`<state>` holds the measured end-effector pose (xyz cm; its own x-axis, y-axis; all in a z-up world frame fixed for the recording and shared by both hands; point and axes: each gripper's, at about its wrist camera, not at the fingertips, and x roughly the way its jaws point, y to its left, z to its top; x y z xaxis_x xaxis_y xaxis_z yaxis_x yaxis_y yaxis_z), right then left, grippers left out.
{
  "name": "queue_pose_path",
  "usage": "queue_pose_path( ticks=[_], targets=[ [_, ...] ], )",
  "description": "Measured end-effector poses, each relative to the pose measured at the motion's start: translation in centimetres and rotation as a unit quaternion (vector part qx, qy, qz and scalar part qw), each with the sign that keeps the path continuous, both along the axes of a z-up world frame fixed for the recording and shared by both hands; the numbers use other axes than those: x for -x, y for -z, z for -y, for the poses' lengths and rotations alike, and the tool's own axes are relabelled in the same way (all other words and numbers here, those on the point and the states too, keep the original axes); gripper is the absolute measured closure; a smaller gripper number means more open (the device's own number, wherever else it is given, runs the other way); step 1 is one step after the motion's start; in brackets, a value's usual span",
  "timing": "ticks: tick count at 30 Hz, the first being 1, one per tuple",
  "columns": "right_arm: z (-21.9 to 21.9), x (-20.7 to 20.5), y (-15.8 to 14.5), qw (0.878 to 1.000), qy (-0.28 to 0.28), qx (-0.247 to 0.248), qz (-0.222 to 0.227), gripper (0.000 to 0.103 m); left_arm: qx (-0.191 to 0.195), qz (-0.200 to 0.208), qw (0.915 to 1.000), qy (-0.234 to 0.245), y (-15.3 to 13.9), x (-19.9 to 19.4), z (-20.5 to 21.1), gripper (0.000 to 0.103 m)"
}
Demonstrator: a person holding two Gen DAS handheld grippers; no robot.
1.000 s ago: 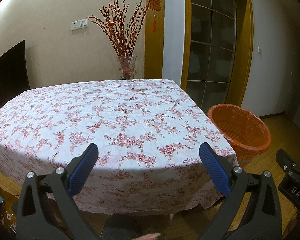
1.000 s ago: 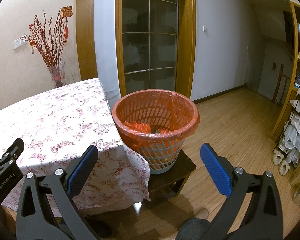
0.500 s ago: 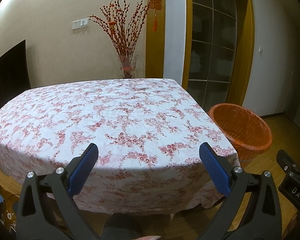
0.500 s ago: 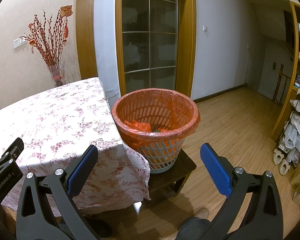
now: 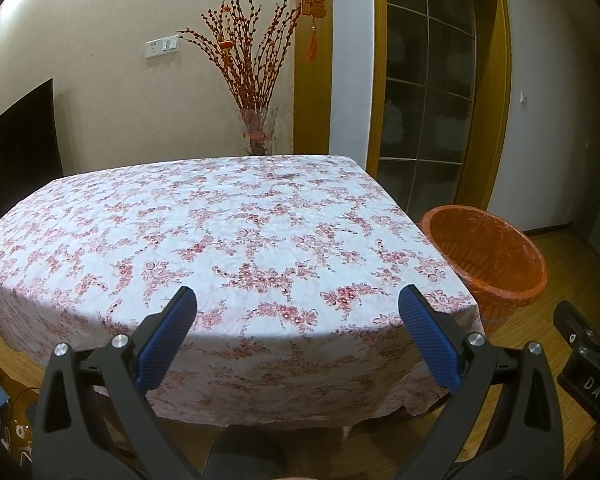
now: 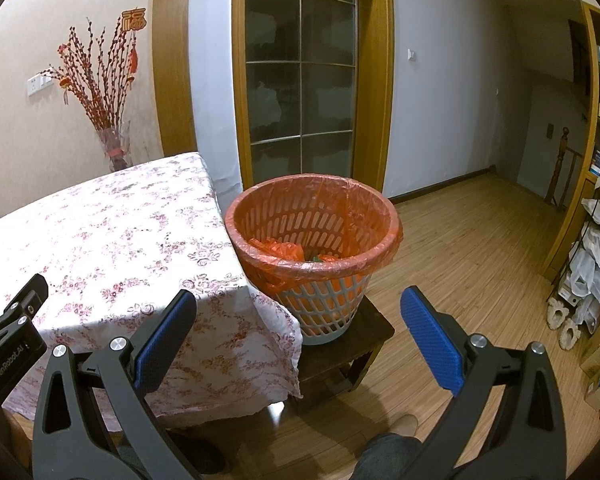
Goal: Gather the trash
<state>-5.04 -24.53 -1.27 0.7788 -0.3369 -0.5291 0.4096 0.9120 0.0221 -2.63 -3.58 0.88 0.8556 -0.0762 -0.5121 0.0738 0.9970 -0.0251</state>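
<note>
A white slatted trash basket lined with an orange bag stands on a dark low stool at the table's right corner. Crumpled orange and green trash lies inside it. The basket also shows in the left wrist view. My left gripper is open and empty, held in front of the table's near edge. My right gripper is open and empty, held before the basket and the table corner. No loose trash shows on the tablecloth.
The table carries a white cloth with red flowers. A glass vase of red branches stands behind it by the wall. A glass door is behind the basket. Shelves with bags line the right. Wooden floor lies beyond.
Both views have shifted only slightly; the table and basket sit a touch lower and nearer in frame. Both grippers stay open and empty.
</note>
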Motion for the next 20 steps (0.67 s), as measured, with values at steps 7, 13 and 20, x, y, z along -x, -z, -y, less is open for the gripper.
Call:
queue_pose_path(
  ticks=[7,13,20],
  targets=[
    [-0.07,0.26,0.03,1.0,-0.002,-0.001,-0.002,0.003,-0.004,0.004,1.0,0.001,-0.05,-0.06,-0.07,0.004],
    [-0.08,0.27,0.03,1.0,-0.002,-0.001,-0.002,0.003,-0.004,0.001,1.0,-0.001,-0.03,-0.25,-0.13,0.004],
    [0.07,0.09,-0.02,1.0,-0.002,-0.001,-0.002,0.003,-0.003,-0.001,1.0,-0.001,-0.06,-0.36,-0.16,0.004]
  ],
)
